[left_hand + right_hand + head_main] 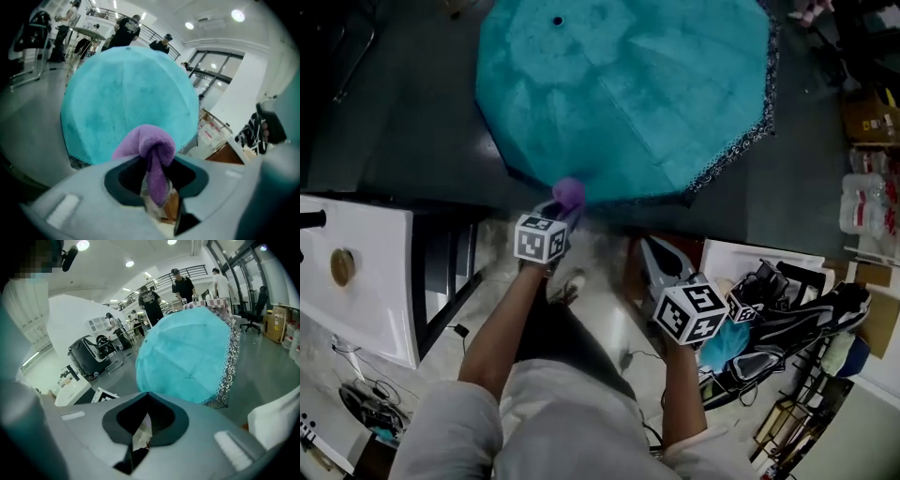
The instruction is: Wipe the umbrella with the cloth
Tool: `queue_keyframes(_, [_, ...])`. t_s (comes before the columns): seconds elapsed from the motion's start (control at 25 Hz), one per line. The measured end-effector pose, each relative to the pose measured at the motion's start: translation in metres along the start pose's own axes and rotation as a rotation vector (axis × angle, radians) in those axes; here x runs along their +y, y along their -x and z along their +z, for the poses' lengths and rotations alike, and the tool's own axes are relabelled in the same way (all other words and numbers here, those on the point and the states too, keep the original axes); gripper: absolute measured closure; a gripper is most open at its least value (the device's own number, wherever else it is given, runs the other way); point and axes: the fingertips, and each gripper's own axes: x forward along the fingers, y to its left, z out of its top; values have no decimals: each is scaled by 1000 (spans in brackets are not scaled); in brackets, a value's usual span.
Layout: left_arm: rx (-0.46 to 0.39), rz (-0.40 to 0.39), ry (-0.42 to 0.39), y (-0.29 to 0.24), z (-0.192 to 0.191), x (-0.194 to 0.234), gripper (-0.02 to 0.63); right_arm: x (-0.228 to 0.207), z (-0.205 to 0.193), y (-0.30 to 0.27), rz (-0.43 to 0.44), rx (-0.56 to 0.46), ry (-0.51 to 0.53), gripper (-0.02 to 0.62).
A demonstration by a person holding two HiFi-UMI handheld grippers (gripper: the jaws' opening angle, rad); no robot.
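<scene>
Dark grey floor [422,112] fills the upper half of the head view, with boxes and black bags heaped at 3 to 4 o'clock. People stand by a railing far back in both gripper views.

Both bare forearms reach forward from pale short sleeves. The left arm stretches further, bringing the left tool [561,210] [157,161] to the frame's centre. Its jaws are pinching the cloth [569,193] [150,140], which bulges out past their tips as a rounded wad. The right arm stays bent and lower, so the right tool [654,253] [147,397] sits at about 5 o'clock. Its jaws are pressed together with nothing between them, and it points at the canopy from well short of it.

The umbrella [628,94] [126,103] [187,357] stands open on the floor at 12 o'clock. It is a teal dome split into panels by faint rib lines, with a small black tip at its crown. A dark band with a pale scroll pattern trims its scalloped rim.

The cloth is purple and fleecy, soft and thick. It sits at the canopy's 6 o'clock rim, and whether the two touch cannot be told. The canopy fabric looks matte and slightly mottled.
</scene>
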Motion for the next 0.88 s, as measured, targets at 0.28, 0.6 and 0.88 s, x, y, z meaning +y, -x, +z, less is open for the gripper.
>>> queue_keyframes(0.28, [-148,18,-173,65,156,-24,469,3,89,20,-19,-117,23,591])
queue_keyframes(0.6, [-255,65,-290,72,316,0,469,8,200,-15,-37,-209,78,591])
queue_keyframes(0.88, [-292,109,-300,50,404,47,469,8,260,-49,-63,-243,97,591])
